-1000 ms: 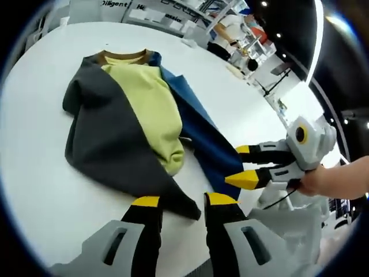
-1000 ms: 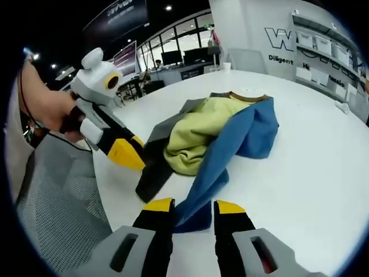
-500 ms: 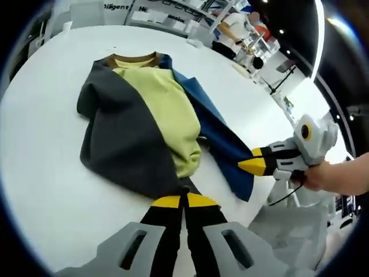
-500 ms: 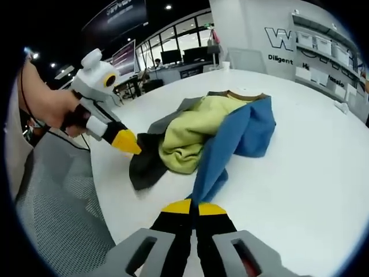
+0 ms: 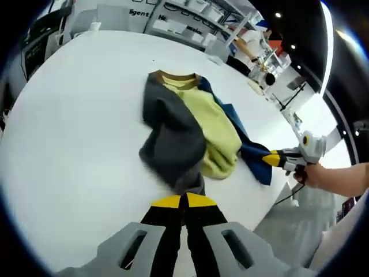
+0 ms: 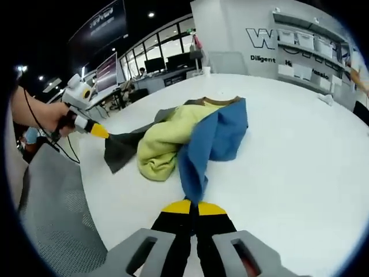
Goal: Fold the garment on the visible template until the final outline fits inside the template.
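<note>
L gripper [image 5: 184,199] clamps garment [image 5: 193,130] at grey hem; R gripper [image 6: 196,206] clamps blue hem. Both now pulled back toward 6 o'clock, hems stretched apart vs 0.5 s ago.

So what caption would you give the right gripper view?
Right claw shut on the garment's blue corner, left claw pinching its grey corner across the white table.

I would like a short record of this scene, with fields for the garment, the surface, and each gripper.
garment: crumpled grey, yellow-green and blue cloth top with brown collar
surface: round white table
left gripper: shut on the grey corner
right gripper: shut on the blue corner
template: cannot tell; no outline visible
</note>
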A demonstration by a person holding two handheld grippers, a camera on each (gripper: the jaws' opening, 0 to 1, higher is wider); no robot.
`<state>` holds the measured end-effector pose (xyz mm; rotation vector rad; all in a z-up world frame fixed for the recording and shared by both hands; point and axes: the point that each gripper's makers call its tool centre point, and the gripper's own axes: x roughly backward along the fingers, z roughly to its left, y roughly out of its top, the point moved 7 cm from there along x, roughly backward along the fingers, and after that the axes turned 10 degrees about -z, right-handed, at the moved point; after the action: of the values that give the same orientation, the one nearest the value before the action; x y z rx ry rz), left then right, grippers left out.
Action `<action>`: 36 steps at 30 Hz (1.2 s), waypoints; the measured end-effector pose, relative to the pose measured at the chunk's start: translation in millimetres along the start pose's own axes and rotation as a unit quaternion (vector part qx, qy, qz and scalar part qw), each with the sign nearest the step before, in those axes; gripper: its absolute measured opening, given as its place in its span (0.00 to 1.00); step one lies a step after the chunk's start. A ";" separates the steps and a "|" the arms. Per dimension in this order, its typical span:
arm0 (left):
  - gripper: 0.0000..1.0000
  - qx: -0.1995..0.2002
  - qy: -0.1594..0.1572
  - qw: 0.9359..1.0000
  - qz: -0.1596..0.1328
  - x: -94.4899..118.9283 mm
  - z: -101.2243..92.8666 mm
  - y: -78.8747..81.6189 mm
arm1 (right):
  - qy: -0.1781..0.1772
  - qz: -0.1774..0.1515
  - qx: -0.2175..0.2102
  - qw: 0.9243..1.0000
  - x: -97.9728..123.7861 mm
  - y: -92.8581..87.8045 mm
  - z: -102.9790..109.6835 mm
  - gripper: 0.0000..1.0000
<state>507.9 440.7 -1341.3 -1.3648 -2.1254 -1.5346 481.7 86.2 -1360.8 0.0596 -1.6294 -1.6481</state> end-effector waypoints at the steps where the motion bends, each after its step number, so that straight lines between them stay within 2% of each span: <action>1: 0.00 0.007 0.008 1.000 -0.009 4.7 9.6 5.1 | -0.005 0.000 -0.001 1.000 1.2 0.6 -4.5 0.00; 6: 0.00 0.011 0.044 0.999 -0.025 21.7 48.2 23.0 | -0.029 -0.008 -0.001 1.000 9.8 7.7 -24.1 0.00; 13: 0.00 0.009 0.090 0.995 -0.043 38.7 95.7 45.2 | -0.069 -0.017 0.004 0.997 22.2 20.0 -62.3 0.00; 23: 0.00 0.006 0.134 0.990 -0.051 54.1 129.2 74.6 | -0.131 -0.009 -0.001 0.991 43.6 31.5 -130.6 0.00; 31: 0.00 0.026 0.164 0.985 -0.044 64.2 151.5 77.5 | -0.168 0.001 -0.012 0.986 55.6 33.9 -168.9 0.00; 36: 0.00 0.039 0.189 0.980 -0.041 75.5 172.3 78.7 | -0.191 0.017 -0.012 0.981 63.3 34.6 -189.5 0.00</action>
<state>584.0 628.8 -1321.0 -0.8822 -1.9978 -1.5726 559.2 -99.1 -1332.4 -0.3140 -1.8788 -1.7293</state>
